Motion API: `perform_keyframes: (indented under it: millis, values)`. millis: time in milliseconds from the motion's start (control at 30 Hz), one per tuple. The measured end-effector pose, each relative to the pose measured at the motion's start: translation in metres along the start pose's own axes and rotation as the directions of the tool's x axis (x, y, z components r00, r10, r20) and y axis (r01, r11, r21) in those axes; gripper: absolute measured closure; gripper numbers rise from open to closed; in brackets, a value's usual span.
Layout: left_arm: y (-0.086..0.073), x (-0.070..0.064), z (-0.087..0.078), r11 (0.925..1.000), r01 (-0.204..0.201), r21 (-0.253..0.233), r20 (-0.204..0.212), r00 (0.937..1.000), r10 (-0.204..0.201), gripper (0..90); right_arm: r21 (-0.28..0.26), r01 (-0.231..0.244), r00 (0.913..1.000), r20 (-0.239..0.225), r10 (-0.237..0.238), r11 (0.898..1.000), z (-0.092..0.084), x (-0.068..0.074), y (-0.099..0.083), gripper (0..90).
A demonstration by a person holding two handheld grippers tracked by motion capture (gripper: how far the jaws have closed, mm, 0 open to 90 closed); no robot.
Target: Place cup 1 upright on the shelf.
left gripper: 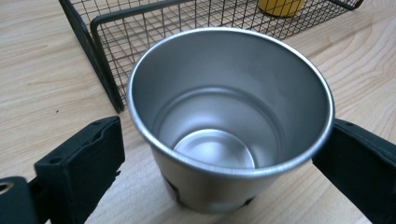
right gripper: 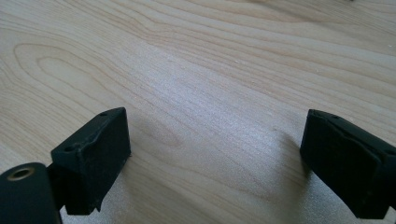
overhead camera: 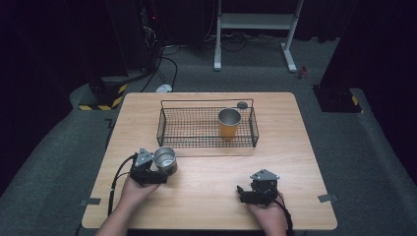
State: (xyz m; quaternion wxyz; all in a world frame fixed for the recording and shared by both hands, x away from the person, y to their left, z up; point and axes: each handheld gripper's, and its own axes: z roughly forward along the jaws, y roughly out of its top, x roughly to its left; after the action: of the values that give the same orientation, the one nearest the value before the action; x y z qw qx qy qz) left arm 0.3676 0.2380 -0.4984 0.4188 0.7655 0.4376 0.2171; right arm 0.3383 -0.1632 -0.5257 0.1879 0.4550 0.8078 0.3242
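Note:
A bare steel cup (left gripper: 224, 116) stands upright on the wooden table (overhead camera: 211, 172) just in front of the wire basket (overhead camera: 169, 129). My left gripper (left gripper: 224, 154) has a jaw on each side of the cup. The right-hand jaw sits against the rim and the left-hand jaw stands a sliver off it. In the high view the left gripper (overhead camera: 156, 173) is at the table's near left with the steel cup (overhead camera: 165, 159) at its tip. My right gripper (overhead camera: 243, 191) rests at the near right, and in its own view the right gripper (right gripper: 215, 154) is open over bare wood.
The black wire basket (left gripper: 107, 70) lies across the far middle of the table. An orange cup with a steel lining (overhead camera: 229, 122) stands in its right part. A small dark disc (overhead camera: 242, 104) lies behind the basket. A person's hands hold both grippers at the near edge.

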Motion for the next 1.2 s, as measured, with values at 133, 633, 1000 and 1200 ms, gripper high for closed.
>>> perform_keyframes:
  millis: [133,633,1000,1200]
  values:
    - [0.0012,0.0008,0.0033,0.9999,0.002,-0.011,0.004,1.0000,-0.002,5.4,0.000,0.000,1.0000,0.000,0.000,1.000,0.0000,0.0000,0.0000,8.3]
    - [0.0035,-0.0028,0.0080,0.9986,-0.006,-0.052,-0.009,0.9999,0.005,17.1,0.000,0.000,1.0000,0.000,0.000,1.000,0.0000,0.0000,0.0000,8.3]
    - [0.0046,-0.0043,0.0047,0.9974,0.000,-0.072,-0.019,0.9998,-0.001,18.7,0.000,0.000,1.0000,0.000,0.000,1.000,0.0000,0.0000,0.0000,8.3]
    - [0.0057,-0.0055,0.0004,0.9961,-0.011,-0.087,-0.026,0.9996,0.009,18.7,0.000,0.000,1.0000,0.000,0.000,1.000,0.0000,0.0000,0.0000,8.3]
